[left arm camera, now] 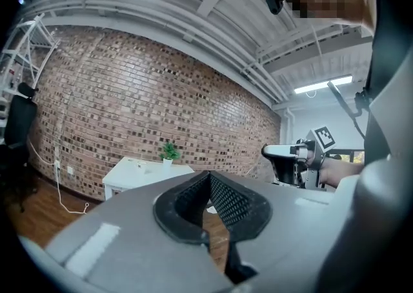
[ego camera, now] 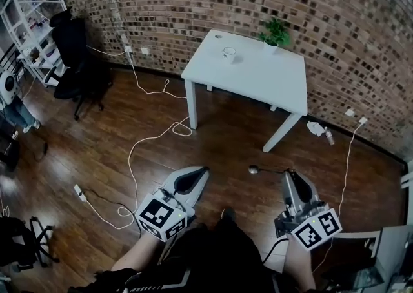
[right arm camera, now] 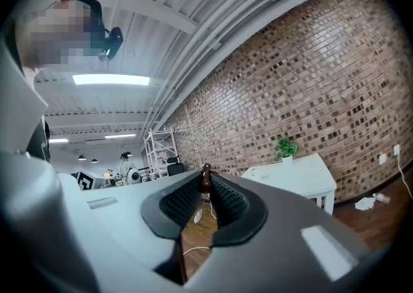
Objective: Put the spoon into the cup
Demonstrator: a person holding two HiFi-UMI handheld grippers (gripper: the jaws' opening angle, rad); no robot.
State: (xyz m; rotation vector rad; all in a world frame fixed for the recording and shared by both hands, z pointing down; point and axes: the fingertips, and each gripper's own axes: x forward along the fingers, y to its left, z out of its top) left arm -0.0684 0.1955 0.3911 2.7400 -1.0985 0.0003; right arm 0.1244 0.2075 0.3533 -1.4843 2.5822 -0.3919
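Right tongs (ego camera: 288, 174) grip spoon (ego camera: 253, 170) — cup (ego camera: 230, 52) on table (ego camera: 258, 82)

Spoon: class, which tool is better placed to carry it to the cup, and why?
Right. The right tool grips the spoon; the left tool is shut and empty. The cup stands on the table ahead.

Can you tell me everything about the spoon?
The small spoon has a shiny rounded bowl and a thin dark handle, brown like wood at its end. The right gripper pinches that end, so the spoon sticks out sideways, roughly level, above the brown wooden floor. Nothing else touches it.
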